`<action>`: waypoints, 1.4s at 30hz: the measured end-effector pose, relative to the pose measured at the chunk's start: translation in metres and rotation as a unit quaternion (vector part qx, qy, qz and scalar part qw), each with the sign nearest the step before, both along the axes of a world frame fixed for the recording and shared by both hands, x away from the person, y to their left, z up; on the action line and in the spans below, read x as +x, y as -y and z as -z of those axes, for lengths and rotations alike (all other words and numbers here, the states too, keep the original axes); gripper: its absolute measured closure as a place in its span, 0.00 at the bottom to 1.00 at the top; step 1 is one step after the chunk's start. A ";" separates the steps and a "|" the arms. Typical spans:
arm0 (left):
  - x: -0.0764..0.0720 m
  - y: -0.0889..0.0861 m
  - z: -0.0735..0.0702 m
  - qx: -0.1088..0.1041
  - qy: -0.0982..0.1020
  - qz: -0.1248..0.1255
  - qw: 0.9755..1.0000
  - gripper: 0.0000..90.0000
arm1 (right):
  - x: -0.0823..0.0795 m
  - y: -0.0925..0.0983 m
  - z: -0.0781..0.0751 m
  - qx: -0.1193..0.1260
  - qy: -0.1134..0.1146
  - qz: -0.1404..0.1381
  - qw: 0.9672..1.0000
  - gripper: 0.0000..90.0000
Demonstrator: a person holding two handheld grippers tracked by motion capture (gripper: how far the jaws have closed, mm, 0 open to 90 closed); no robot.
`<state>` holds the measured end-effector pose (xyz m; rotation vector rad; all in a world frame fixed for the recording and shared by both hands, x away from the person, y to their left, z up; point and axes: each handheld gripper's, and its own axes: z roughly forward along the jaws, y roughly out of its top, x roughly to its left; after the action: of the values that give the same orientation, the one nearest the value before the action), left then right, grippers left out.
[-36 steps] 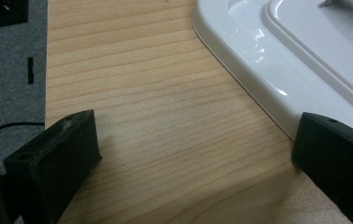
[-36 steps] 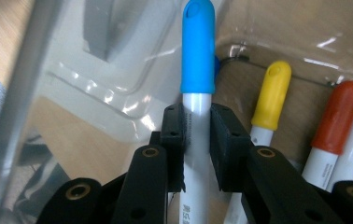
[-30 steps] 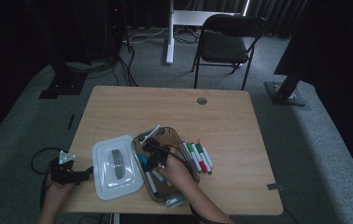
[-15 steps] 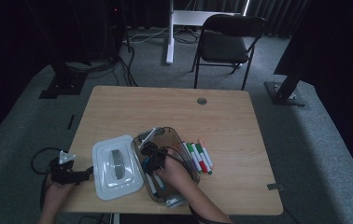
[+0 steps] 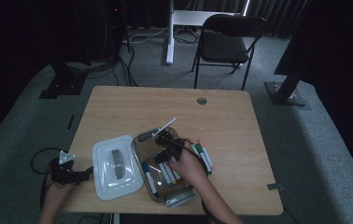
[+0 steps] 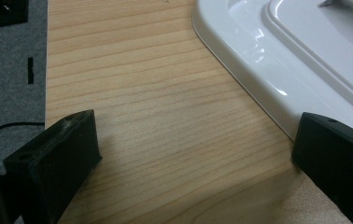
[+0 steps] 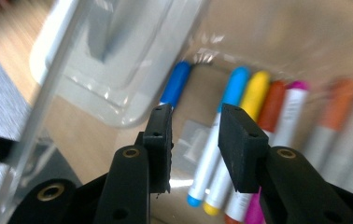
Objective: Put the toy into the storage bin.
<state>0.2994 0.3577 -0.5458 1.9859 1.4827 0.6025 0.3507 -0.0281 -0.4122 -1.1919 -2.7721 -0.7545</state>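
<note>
Fingers of the right gripper (image 7: 193,140) stood apart with nothing between them, having just been opening, and hung above the markers in the clear box (image 5: 143,161). Seen from the right gripper view, a blue marker (image 7: 175,85) lay alone near the box wall, and a row of markers (image 7: 258,100) with light-blue, yellow, orange and magenta caps lay side by side on the box floor. On the high view the right gripper (image 5: 167,145) sat over the middle of that box, which rested on the tabletop (image 5: 240,116) just right of the white lid (image 5: 114,179).

Fingers of the left gripper (image 6: 193,154) were released and spread wide, empty, resting low at the tabletop edge with one finger close to the rim of the white lid (image 6: 258,60).

Progress, as judged from the layout: several markers were already in the box. A small group of loose markers (image 5: 203,154), red and green capped, lay on the tabletop just right of the box. Those appeared to be left to load, and the lid was not yet fitted.
</note>
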 end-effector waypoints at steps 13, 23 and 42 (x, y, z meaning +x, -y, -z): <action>0.000 0.000 0.000 0.001 0.000 0.000 1.000 0.01 | 0.019 0.100 -0.028 0.019 0.064 0.098 0.993 0.71; 0.000 0.000 0.000 0.000 0.000 -0.001 1.000 0.01 | 0.044 0.149 0.036 -0.023 0.030 0.152 0.988 0.75; 0.000 0.000 0.000 0.000 0.000 -0.001 1.000 0.01 | 0.063 0.153 0.095 -0.063 -0.012 0.168 0.984 0.79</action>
<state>0.2992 0.3576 -0.5458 1.9845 1.4852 0.6025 0.4134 -0.1808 -0.5074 -1.7105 -2.6643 -0.5812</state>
